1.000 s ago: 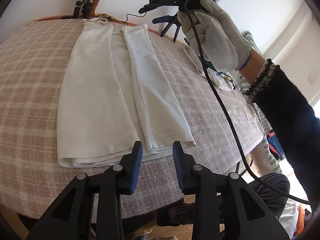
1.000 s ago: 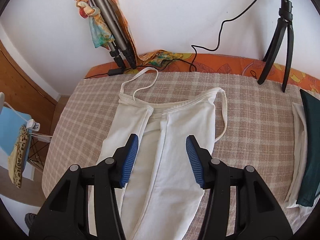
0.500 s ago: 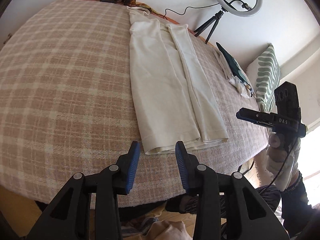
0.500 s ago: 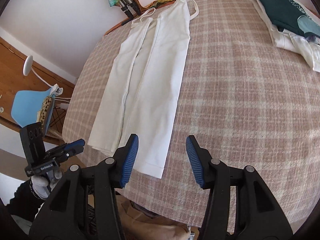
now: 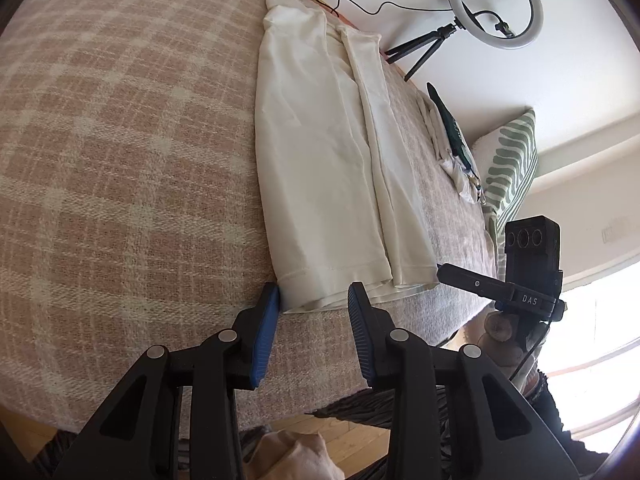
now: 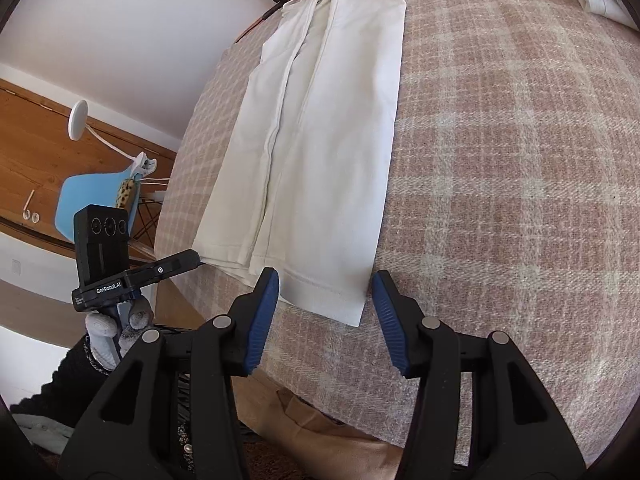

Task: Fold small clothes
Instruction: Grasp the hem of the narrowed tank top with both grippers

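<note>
Closing slowly, the blue-padded fingers (image 5: 266,330) of the left gripper (image 5: 314,330) stood either side of the near-left hem corner of the white garment (image 5: 320,168), with cloth seen in the gap between them; whether the pads yet touched it I could not tell, though they did not look pressed on it. The right gripper (image 6: 326,316) hung at the near-right corner of the same hem, its fingers (image 6: 390,320) set wide apart and gripping nothing, the cloth edge lying in the space between them. The garment itself lay flat and lengthwise on the pink checked blanket (image 6: 520,160), both long sides folded in toward the middle, its thin straps at the far end by the wall and its hem close to the near edge of the bed. A gloved hand (image 6: 116,330) held the left tool from below, a dark fuzzy sleeve (image 6: 60,384) behind it. Farther right on the blanket sat a small pile of folded clothes (image 5: 452,136), dark green on white, just beside a green-patterned pillow (image 5: 510,168). A ring light on a tripod (image 5: 496,4) stood against the far wall, and a blue chair (image 6: 92,196) waited off to the left.
</note>
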A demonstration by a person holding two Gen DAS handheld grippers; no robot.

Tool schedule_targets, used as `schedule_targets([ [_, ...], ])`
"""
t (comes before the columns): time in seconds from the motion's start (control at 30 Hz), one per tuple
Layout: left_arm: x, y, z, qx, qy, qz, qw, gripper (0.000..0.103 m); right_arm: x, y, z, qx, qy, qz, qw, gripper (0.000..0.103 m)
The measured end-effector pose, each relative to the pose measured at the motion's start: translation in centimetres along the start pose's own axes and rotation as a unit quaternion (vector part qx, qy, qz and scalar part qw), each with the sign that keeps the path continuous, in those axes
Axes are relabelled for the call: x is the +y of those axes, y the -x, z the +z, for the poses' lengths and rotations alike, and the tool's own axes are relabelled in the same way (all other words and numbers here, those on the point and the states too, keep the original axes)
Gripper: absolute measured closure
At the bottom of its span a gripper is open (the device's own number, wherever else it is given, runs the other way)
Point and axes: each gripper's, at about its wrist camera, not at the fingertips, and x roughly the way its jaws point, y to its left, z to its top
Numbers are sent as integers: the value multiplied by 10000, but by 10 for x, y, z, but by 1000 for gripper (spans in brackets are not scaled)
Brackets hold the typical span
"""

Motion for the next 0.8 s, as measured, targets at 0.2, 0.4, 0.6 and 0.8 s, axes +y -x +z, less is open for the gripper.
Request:
schedule_targets([
  [0.2,2,-6,2,-6,-79,37,10000,97,-8,-4,-5,-76,-19,11,10000,92],
  [0.4,1,-1,-3,-146,-107,-41,9998,99,-22,1,-11,-99,-290,274,9992,95],
  [0.6,-12,0,8,-202,3,-322,9993,99,-14,3,-5,-171,-539,707,9959,95],
  [0.8,-32,11,33,-439,-155,-519,9976,99,8,10,12,-353,-502,870,9943,95],
])
